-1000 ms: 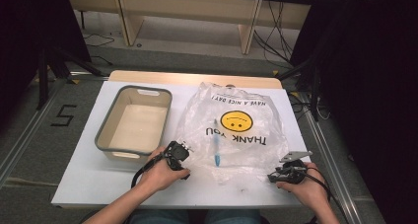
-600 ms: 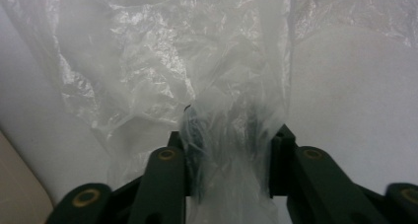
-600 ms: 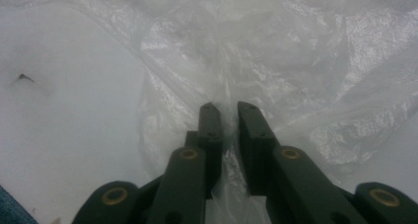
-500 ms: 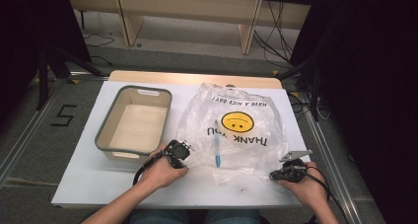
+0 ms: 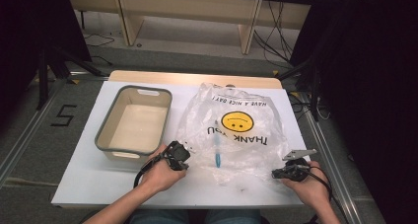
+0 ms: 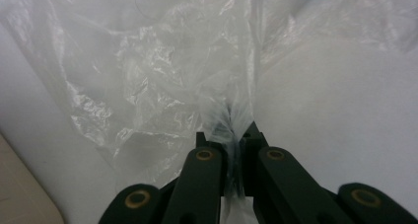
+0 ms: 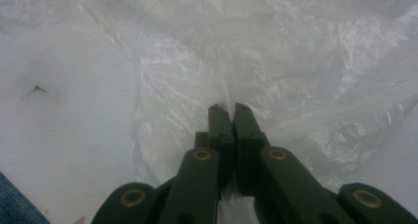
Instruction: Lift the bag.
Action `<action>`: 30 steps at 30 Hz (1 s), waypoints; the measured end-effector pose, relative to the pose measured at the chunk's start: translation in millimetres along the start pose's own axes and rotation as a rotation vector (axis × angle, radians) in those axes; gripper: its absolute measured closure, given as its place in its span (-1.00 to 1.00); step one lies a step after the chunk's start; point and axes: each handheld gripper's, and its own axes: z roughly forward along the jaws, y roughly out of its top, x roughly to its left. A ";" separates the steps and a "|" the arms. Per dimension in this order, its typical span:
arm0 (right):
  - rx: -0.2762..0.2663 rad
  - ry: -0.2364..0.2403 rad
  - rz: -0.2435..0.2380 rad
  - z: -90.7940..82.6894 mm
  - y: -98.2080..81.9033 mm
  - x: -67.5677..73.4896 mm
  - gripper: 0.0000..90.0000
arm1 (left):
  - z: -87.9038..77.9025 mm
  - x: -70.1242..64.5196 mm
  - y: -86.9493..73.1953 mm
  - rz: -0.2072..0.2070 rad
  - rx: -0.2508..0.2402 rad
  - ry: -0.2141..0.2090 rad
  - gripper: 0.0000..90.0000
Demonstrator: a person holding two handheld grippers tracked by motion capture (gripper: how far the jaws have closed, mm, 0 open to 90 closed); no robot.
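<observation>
Got both tongs, left [image 6: 230,135] and right [image 7: 227,110], just clamped on the plastic bag's [image 5: 236,130] near edge, toothbrush [image 5: 217,147] inside, lift's next I reckon.

White table [image 5: 88,184] under my hands, wooden strip [image 5: 192,79] along far edge. Grey-rimmed tub [image 5: 134,124] sits on left half, upright, open top. Clear plastic bag [image 5: 236,130] lies flat just right of tub, smiley and "THANK YOU" print facing away from me; near edge crumpled. Blue pen-like item [image 5: 217,147] lies under bag film, pointing toward me. My forearms rest on near edge of table. Grey floor around table.
</observation>
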 end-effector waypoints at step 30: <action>-0.244 -0.055 0.091 -35.0 3.7 -13.9 1.00 | -53.4 17.4 6.3 -0.005 -0.398 0.064 0.99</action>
